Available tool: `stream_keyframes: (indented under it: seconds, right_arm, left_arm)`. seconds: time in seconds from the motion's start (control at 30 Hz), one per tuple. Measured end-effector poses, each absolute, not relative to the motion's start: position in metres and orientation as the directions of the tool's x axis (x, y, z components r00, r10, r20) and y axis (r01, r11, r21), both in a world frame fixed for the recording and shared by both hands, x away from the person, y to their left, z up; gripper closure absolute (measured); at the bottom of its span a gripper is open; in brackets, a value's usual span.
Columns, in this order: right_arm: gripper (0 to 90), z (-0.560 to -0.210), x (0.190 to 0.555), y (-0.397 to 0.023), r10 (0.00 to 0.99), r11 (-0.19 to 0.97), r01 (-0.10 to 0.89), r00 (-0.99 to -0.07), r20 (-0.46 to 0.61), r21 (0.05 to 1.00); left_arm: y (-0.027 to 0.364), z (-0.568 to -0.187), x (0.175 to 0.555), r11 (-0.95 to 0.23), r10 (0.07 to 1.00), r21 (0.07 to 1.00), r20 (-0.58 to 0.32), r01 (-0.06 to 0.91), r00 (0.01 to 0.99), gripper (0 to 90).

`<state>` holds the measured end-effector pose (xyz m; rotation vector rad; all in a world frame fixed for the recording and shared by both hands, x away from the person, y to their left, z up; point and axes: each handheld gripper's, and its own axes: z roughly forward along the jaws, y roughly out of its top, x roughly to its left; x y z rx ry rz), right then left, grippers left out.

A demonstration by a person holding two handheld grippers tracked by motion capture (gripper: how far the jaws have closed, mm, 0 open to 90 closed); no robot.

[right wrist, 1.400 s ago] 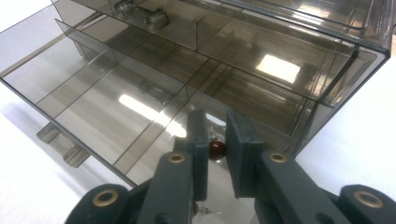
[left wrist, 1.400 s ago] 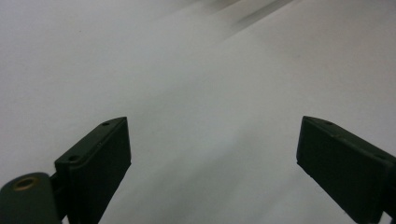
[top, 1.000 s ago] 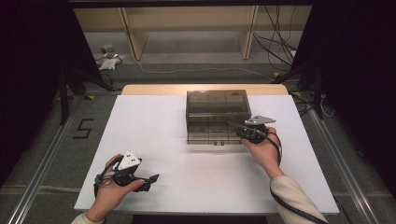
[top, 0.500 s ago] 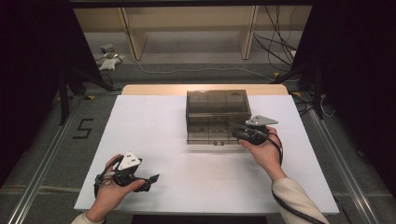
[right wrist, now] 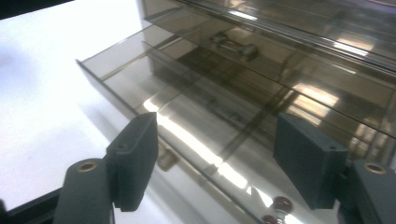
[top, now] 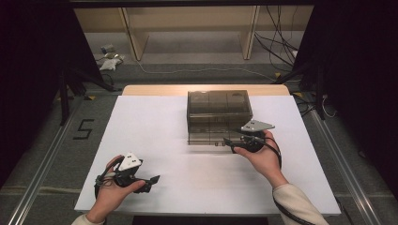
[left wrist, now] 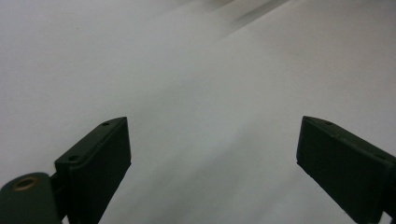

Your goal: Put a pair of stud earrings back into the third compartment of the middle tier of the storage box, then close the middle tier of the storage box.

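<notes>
Smoky drawer box on the white table point(top: 155, 122) — bottom drawer pulled out a bit

The tinted see-through drawer box point(top: 218, 110) sits toward the table's far edge, dividers showing inside. Its lowest drawer point(right wrist: 154, 88) sticks out, with a small knob point(right wrist: 167, 158) between the right gripper point(top: 231, 142) jaws — they've just been opening and don't pinch it. Left gripper point(top: 152, 180) hangs released over bare table near the front-left corner.

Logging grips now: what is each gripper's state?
Left gripper: open, holding nothing.
Right gripper: open, jaws just opened, at the drawer box's pulled-out drawer.
</notes>
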<state>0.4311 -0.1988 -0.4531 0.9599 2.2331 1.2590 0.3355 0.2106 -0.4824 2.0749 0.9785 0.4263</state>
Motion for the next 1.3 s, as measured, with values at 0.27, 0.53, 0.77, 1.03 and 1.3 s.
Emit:
stream_keyframes:
  seconds: [0.27,0.53,0.77,1.03,1.3]
  right_arm:
    - [31.9,-0.45,0.426,-0.192,0.72,0.36,0.345,-0.694,-0.022,0.867]
    - [31.0,-0.451,0.422,-0.188,0.711,0.353,0.354,-0.703,-0.003,0.866]
    - [29.8,-0.451,0.419,-0.187,0.709,0.355,0.353,-0.705,-0.003,0.866]
    - [35.4,-0.452,0.415,-0.183,0.698,0.343,0.335,-0.716,0.001,0.878]
    - [82.4,-0.455,0.409,-0.178,0.675,0.363,0.383,-0.736,0.044,0.849]
  left_arm:
    - [0.21,-0.482,0.336,-0.388,0.759,0.778,-0.033,0.493,0.65,10.1]
    - [0.21,-0.482,0.336,-0.389,0.758,0.779,-0.032,0.491,0.651,10.1]
    - [0.21,-0.482,0.336,-0.392,0.759,0.778,-0.029,0.491,0.651,10.1]
    - [0.209,-0.481,0.337,-0.397,0.754,0.778,-0.026,0.487,0.656,10.1]
    - [0.209,-0.481,0.336,-0.389,0.754,0.783,-0.033,0.486,0.657,10.2]
